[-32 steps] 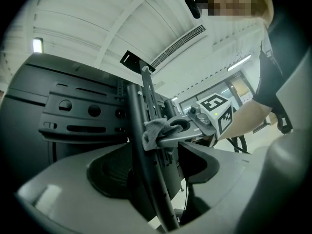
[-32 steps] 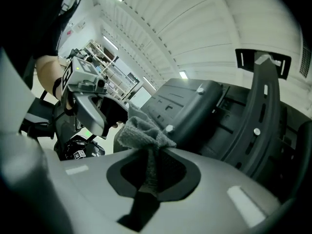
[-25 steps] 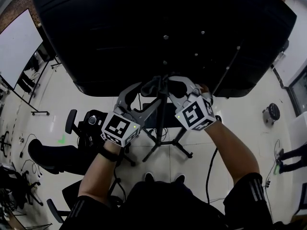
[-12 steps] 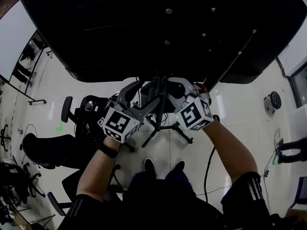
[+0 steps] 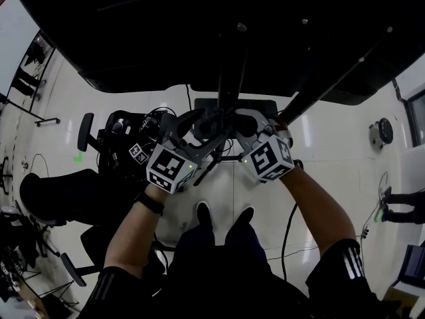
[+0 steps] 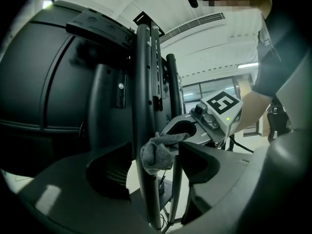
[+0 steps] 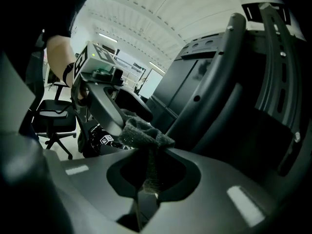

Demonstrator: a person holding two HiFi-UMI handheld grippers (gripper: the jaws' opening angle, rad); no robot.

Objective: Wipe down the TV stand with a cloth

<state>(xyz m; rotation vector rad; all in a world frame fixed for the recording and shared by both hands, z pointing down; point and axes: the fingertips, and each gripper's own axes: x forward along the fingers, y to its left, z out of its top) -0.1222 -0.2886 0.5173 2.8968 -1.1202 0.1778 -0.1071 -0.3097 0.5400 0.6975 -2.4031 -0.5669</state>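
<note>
1. You are in the wiping step. The grey cloth [image 5: 211, 121] sits against the upright pole [image 6: 144, 82] of the TV stand [image 5: 229, 78], just below the black back of the TV [image 5: 199, 25].
2. Your right tool [image 7: 146, 155] is pressed together on the cloth [image 7: 144, 130]. One strand runs down between its jaws and the rest bunches above the tips.
3. Your left tool [image 6: 156, 160] is spread. Its jaws stand either side of the pole, with the bunched cloth [image 6: 156, 152] just ahead of them. From the right gripper view, one left jaw reaches the cloth and looks to touch it.
4. In the head view the two tools meet at the pole from opposite sides, left tool [image 5: 199, 126] and right tool [image 5: 229, 121], high above the floor [image 5: 319, 145].
5. Judging by this, only a short stretch of the pole is under the cloth, so most of the stand is probably left to do.
6. The next move calls for sliding the cloth along the pole with steady contact. Watch that the bunch does not slip out of the right tool as it drags.
</note>
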